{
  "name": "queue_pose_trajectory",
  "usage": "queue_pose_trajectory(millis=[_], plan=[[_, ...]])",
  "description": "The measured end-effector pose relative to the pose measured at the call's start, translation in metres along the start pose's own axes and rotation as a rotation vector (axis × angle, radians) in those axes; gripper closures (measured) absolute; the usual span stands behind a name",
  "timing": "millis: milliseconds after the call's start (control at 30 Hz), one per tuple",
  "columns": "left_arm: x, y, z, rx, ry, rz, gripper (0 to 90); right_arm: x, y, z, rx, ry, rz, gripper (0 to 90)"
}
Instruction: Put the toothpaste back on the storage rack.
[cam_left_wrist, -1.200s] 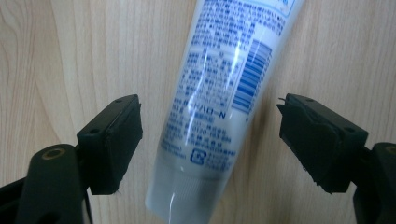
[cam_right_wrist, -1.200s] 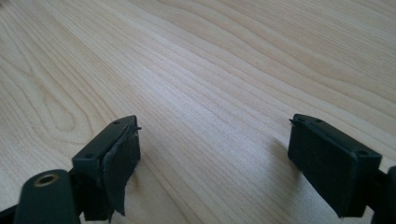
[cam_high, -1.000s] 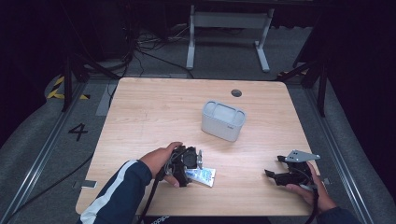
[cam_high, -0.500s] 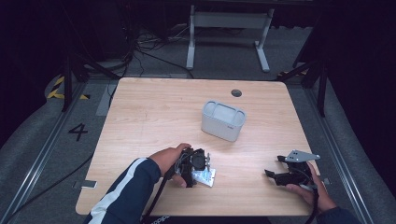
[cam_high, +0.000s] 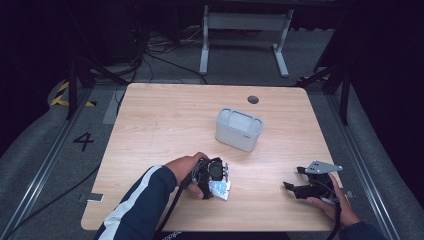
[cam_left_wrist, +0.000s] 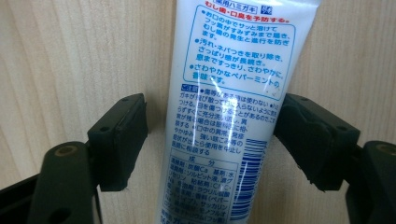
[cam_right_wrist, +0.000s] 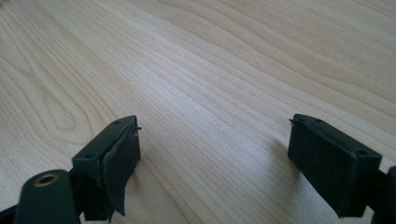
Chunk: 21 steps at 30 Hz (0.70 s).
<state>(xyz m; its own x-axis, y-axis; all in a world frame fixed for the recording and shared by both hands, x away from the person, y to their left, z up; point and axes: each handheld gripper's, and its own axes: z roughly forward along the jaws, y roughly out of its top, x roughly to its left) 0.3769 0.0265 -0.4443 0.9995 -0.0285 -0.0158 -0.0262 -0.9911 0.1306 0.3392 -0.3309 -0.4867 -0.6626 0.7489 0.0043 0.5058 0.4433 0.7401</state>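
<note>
On the table (cam_high: 165, 120), the bin (cam_high: 239, 129) stands empty as far as shows. The tube (cam_left_wrist: 229, 107) lies flat near the front edge, not yet lifted. The left gripper (cam_left_wrist: 210, 135) straddles it, its jaws just closing, one pad (cam_left_wrist: 303, 135) touching, the other apart. The right gripper (cam_right_wrist: 210, 154) rests open.

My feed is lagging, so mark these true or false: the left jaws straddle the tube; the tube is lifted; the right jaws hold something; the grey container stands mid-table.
1. The left gripper has the toothpaste tube between its jaws: true; they have just been closing.
2. The tube is lifted: false, it lies on the table.
3. The right gripper holds something: false, open over bare wood.
4. The grey container stands mid-table: true.
</note>
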Motion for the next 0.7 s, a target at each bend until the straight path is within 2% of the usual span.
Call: queue_pose_trajectory(millis=[100, 167, 300, 700], plan=[[-0.0007, 0.0012, -0.0004, 0.007, -0.011, 0.010, 31.6, -0.0001, 0.0000, 0.0000, 0.000, 0.001, -0.001, 17.1], [-0.0016, 0.0032, -0.0014, 0.023, -0.021, 0.032, 34.8, -0.0001, 0.0000, 0.0000, 0.000, 0.001, -0.001, 17.1], [-0.0010, 0.0039, -0.0024, 0.024, -0.026, 0.036, 39.4, -0.0001, -0.0001, 0.0000, 0.000, 0.001, -0.001, 17.1], [-0.0025, 0.0057, -0.0023, 0.035, -0.017, 0.050, 42.2, -0.0003, 0.0000, 0.0000, 0.001, 0.003, -0.002, 17.1]])
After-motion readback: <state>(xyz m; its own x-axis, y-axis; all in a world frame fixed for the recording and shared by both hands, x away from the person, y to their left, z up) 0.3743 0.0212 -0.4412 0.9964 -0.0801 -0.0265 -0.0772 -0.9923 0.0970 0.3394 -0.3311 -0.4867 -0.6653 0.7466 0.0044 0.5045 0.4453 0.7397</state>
